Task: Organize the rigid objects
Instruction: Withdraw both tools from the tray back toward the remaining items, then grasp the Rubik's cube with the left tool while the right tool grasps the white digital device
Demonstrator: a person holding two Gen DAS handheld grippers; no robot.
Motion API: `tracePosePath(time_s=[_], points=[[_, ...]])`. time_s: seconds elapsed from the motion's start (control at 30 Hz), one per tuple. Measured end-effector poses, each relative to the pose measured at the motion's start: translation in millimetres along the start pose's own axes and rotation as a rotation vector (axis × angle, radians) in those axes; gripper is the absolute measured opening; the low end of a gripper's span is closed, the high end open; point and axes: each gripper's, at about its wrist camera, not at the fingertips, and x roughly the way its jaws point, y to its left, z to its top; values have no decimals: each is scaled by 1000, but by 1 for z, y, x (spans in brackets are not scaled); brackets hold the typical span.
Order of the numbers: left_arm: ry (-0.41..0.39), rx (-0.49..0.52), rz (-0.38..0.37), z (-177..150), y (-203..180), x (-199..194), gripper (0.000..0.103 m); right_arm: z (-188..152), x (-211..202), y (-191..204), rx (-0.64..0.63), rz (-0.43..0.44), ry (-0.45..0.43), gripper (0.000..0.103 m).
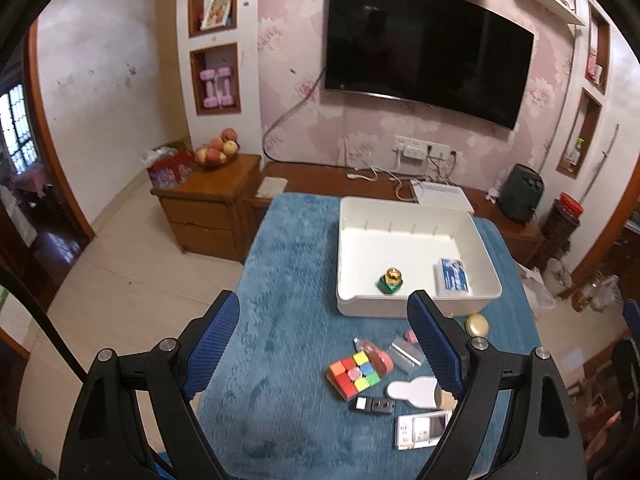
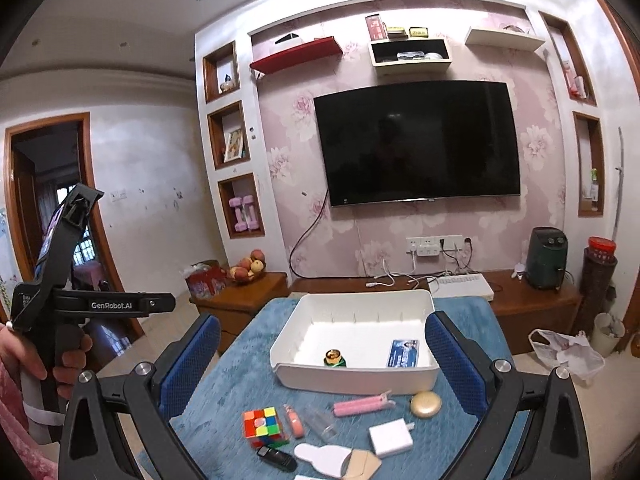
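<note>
Only a small green bottle (image 2: 335, 358) and a blue card pack (image 2: 403, 353) were sitting in the white bin (image 2: 352, 376), mid-frame. The Rubik's cube (image 2: 264, 426), gold compact (image 2: 425, 404) and charger (image 2: 391, 438) were left on the desk (image 2: 224, 396). Both grippers (image 1: 324, 344) (image 2: 324, 364) were held wide open, nothing gripped.

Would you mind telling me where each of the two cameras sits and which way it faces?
Left wrist view: sits on the left gripper, above the near end of the blue-covered table, facing the TV wall; its own open blue fingers frame the picture.
Right wrist view: sits on the right gripper, facing the same wall; its open fingers show, as does the person's left hand holding the other gripper at far left.
Both share the white bin, the Rubik's cube and the TV.
</note>
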Motion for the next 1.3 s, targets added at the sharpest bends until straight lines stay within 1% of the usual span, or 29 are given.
tracePosePath(time_s=[0.2, 0.3, 0.4, 0.57, 0.7, 0.87, 1.0, 1.07, 1.17, 1.3], points=[[53, 45, -82, -7, 15, 7, 88, -15, -10, 32, 18, -75, 25, 102], [83, 85, -133, -10, 19, 10, 88, -26, -16, 45, 58, -121, 44, 102], [112, 147, -178, -15, 19, 13, 88, -36, -19, 54, 88, -173, 65, 102], [150, 257, -231, -25, 13, 17, 88, -53, -20, 60, 160, -243, 103, 102], [195, 337, -252, -32, 4, 27, 88, -67, -14, 53, 231, -294, 168, 102], [260, 421, -247, -42, -5, 46, 88, -86, -3, 44, 319, -323, 234, 102], [319, 480, -234, -49, -12, 60, 88, -98, 9, 31, 407, -322, 290, 102], [344, 513, -222, -52, -16, 68, 88, -106, 20, 22, 452, -302, 346, 102], [374, 572, -200, -55, -23, 81, 88, -117, 35, 13, 504, -301, 426, 102], [418, 625, -203, -57, -29, 97, 88, -129, 55, 8, 540, -289, 523, 102]])
